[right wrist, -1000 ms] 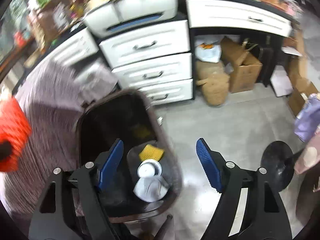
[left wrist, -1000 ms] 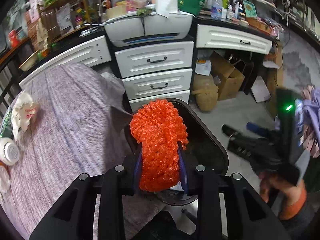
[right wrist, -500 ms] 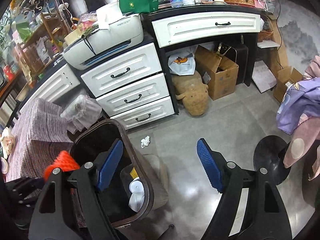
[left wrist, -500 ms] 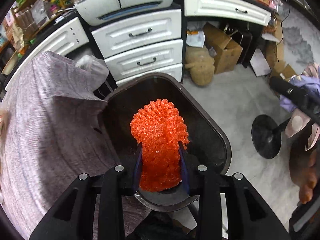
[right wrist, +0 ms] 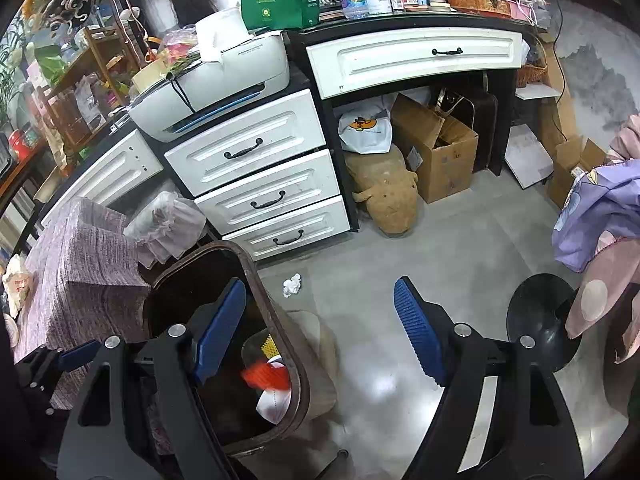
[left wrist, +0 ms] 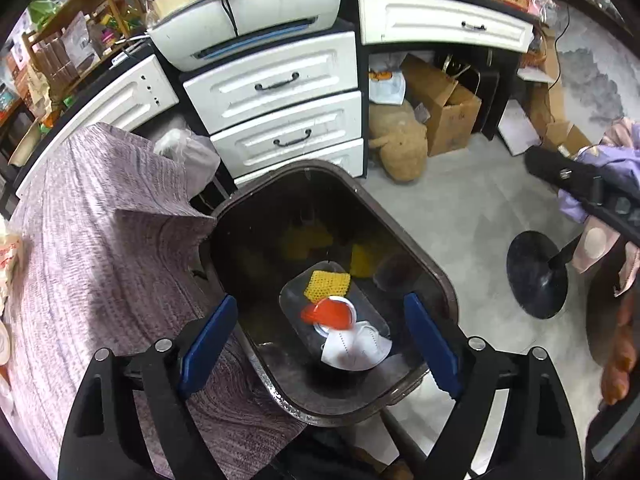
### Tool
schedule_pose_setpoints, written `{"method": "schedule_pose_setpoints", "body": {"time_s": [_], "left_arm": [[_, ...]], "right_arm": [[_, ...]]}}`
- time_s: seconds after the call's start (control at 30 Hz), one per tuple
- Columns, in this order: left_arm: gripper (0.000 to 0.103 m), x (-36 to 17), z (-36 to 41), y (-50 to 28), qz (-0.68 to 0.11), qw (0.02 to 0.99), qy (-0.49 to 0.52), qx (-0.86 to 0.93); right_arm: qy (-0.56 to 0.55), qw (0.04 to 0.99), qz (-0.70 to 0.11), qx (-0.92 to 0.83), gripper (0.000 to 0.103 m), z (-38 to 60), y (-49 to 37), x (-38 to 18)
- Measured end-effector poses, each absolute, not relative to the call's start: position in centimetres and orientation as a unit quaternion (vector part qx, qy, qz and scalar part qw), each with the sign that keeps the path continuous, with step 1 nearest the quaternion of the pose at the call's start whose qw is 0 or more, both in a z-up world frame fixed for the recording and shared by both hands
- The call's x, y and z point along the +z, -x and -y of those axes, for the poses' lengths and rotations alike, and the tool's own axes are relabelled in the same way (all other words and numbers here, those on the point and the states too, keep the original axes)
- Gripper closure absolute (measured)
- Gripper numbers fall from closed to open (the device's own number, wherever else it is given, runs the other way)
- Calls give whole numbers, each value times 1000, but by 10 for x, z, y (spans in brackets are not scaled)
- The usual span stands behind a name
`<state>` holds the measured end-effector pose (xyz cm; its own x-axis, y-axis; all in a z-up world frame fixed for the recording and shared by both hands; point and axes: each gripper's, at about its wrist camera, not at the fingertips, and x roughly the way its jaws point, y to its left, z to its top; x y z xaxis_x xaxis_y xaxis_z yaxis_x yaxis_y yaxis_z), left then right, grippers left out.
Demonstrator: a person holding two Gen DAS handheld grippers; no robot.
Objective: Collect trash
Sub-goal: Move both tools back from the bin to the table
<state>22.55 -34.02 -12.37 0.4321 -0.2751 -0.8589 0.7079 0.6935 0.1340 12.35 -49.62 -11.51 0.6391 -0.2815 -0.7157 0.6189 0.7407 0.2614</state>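
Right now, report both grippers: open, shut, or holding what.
Left gripper: open, empty, above the trash bin; orange foam net lies inside it.
Right gripper: open, empty.

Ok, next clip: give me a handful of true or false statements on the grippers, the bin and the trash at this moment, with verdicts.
1. The left gripper is open and holds nothing. True.
2. The orange foam net lies on the purple tablecloth. False: it is inside the dark bin, down near the bottom.
3. The bin holds a yellow net piece and a white mask. True.
4. The right gripper is clamped on the crumpled white paper. False: it is open, and the paper lies on the floor beside the bin.
5. All three drawers under the printer are shut. True.
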Motion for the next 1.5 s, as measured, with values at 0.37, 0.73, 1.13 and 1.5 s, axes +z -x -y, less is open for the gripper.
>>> {"method": "schedule_pose_setpoints", "body": {"time_s": [0.37,0.73,1.13,1.5], "left_arm": [[10,-77,300,-210,-383,849,-210,-296],[6,-24,228,-194,-325,888,-172,-276],[6,-3,121,-201,-283,934,-154,-153],[6,-11,9,-217,-316,941,-116,-45]], "right_arm": [[-225,887,-329,-234,17,473,-132,-92],[-183,921,-308,-157,14,412,-157,-46],[-130,947,-290,-53,9,319,-190,-8],[-65,954,-289,45,9,227,-214,3]]}}
